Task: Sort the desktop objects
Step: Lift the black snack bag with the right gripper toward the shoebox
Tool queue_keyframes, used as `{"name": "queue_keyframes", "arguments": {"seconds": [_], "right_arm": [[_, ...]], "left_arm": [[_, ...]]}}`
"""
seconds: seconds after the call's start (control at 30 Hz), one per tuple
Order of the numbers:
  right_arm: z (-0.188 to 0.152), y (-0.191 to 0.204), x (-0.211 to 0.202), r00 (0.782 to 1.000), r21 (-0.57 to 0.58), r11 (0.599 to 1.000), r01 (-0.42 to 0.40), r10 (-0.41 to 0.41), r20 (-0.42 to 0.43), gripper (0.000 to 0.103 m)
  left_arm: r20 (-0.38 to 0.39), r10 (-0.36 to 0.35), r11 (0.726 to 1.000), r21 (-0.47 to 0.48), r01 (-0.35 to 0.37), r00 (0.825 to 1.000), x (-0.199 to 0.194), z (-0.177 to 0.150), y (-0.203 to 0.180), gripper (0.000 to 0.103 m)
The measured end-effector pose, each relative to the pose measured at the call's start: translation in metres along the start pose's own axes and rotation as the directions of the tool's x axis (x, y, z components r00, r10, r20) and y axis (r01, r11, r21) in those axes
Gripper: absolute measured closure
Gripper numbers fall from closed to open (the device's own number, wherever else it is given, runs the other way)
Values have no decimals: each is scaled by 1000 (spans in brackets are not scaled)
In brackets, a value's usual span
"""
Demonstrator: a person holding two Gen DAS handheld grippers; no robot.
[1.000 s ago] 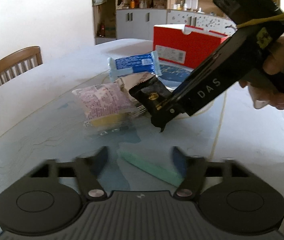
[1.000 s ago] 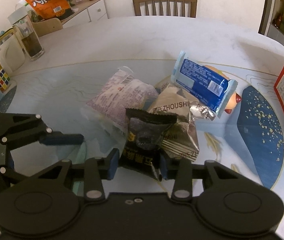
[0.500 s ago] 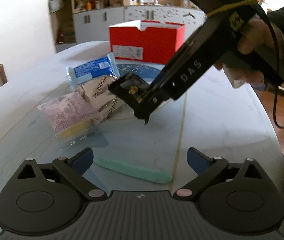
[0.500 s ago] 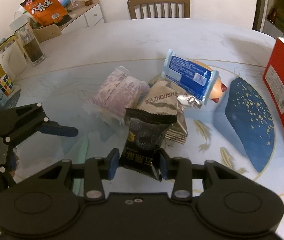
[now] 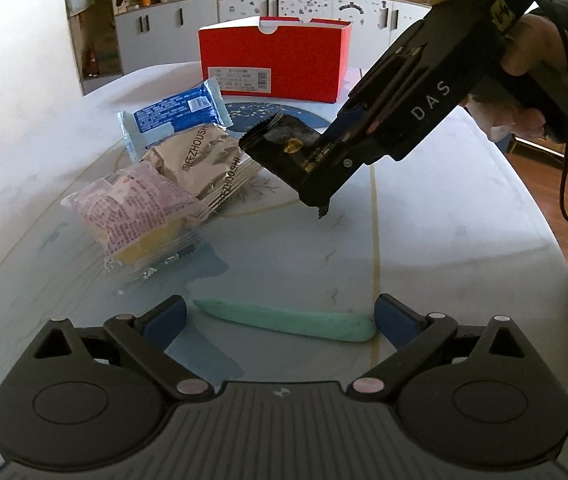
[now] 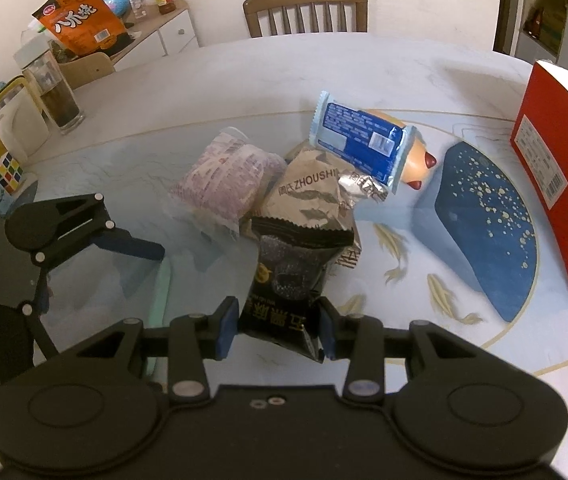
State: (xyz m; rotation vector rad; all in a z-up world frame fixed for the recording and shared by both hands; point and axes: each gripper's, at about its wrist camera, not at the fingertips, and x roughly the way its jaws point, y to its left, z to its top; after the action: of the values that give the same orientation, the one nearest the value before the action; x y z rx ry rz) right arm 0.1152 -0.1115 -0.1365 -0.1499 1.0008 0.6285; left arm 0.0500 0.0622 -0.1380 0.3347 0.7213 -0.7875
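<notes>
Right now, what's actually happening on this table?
A person is sorting snack packets with two handheld grippers. The right gripper is shut on a black snack packet, held above the table near the pile: a pink-printed packet, a tan ZHOUSHI packet and a blue packet. The left gripper is open, empty, over a mint-green stick. A red box stands behind.

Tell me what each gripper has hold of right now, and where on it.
The right gripper pinches the black snack packet by its lower end, near the bottom seal. The left gripper is open and holds nothing; the green stick lies on the table between its fingers.
</notes>
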Motion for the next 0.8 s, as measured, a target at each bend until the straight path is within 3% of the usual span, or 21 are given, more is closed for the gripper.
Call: {"name": "queue_keyframes", "arguments": {"seconds": [0.43, 0.8], "right_arm": [[-2, 0, 0, 1000, 12, 1000, 17, -17, -2, 62], [4, 0, 0, 1000, 1, 1000, 21, -21, 6, 62]], "left_arm": [[21, -23, 1000, 22, 23, 1000, 1, -1, 2, 4], [39, 56, 997, -52, -54, 998, -2, -3, -5, 6]]}}
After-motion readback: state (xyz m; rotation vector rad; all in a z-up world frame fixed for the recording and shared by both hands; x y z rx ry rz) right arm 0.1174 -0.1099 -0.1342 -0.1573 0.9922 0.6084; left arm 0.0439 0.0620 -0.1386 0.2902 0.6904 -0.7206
